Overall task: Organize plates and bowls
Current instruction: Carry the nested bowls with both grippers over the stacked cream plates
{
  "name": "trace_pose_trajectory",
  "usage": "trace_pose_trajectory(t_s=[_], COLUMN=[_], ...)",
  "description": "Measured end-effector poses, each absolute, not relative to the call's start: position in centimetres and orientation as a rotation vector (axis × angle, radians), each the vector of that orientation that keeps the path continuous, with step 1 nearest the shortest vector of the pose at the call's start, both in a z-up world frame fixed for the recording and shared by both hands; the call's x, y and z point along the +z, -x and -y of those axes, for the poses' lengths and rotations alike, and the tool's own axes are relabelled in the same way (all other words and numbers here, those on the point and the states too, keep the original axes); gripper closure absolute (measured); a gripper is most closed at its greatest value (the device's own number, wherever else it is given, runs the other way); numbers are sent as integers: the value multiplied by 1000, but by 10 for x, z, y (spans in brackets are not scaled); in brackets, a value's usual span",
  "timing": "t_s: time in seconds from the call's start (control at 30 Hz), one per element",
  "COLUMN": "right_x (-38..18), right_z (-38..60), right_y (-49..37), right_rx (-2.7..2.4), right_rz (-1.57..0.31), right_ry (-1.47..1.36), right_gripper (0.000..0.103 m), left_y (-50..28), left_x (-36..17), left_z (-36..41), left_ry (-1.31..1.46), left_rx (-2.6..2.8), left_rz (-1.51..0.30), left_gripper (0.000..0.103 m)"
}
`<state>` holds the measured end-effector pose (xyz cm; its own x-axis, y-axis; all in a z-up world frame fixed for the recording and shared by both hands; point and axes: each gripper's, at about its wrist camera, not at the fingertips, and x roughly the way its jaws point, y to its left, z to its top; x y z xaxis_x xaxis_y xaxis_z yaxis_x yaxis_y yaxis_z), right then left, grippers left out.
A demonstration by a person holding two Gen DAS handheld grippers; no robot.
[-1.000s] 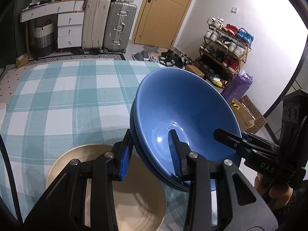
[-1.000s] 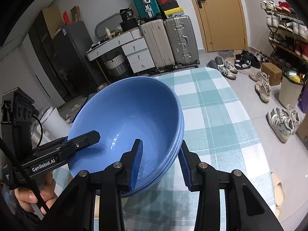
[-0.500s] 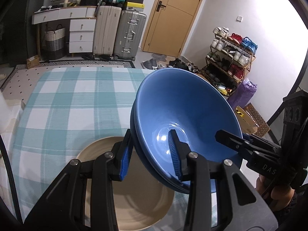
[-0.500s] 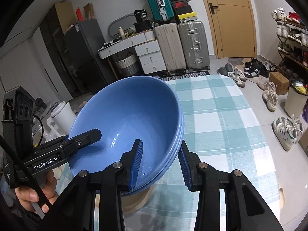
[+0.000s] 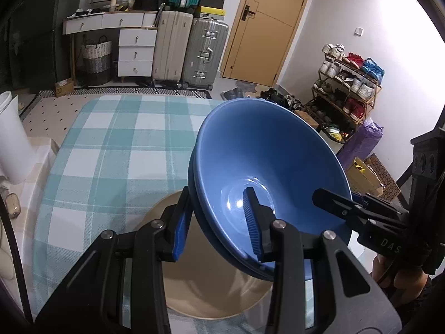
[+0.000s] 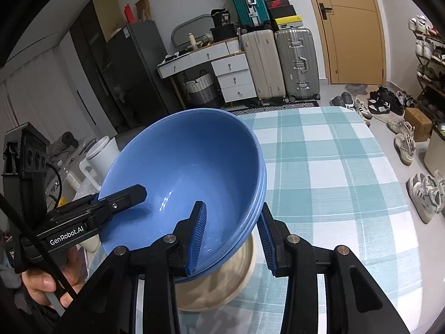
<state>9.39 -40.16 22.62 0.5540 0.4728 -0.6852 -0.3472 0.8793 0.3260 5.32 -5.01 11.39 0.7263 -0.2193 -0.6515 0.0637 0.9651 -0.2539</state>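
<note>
A stack of blue bowls (image 5: 264, 153) (image 6: 180, 153) hangs tilted in the air, held from both sides. My left gripper (image 5: 217, 222) is shut on the stack's left rim, one pad inside the top bowl and one outside. On the opposite rim my right gripper (image 6: 232, 236) is shut the same way. Each gripper shows in the other's view: the right gripper (image 5: 333, 206) and the left gripper (image 6: 130, 194). A beige plate (image 5: 208, 286) (image 6: 222, 284) lies on the checked tablecloth directly under the bowls, partly hidden by them.
The table (image 5: 111, 153) (image 6: 333, 167) with its teal checked cloth stretches away beyond the plate. A white bin (image 5: 11, 139) stands off its left side. Shoes (image 6: 403, 144) lie on the floor to the right. A hand (image 6: 41, 281) holds the left gripper's handle.
Both grippers have carried the blue bowls sideways and a little up. The beige plate, earlier off to the left side, now lies under the bowls. Neither grip has changed.
</note>
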Motion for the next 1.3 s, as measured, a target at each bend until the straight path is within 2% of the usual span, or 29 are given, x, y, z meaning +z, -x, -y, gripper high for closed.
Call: trace_pose_trajectory(t_s=[0.83, 1.3], right_x=[179, 169], right_z=[355, 361], right_y=[-110, -122], right_rx=[522, 500], right_rz=[-940, -955], right_ry=[-105, -110], right_gripper=[65, 65], left_y=[-79, -100], left_x=[46, 31], left_z=[9, 11], left_ry=[234, 230], left_rx=[-47, -61], left_rz=[-823, -830], left_gripper=[70, 70])
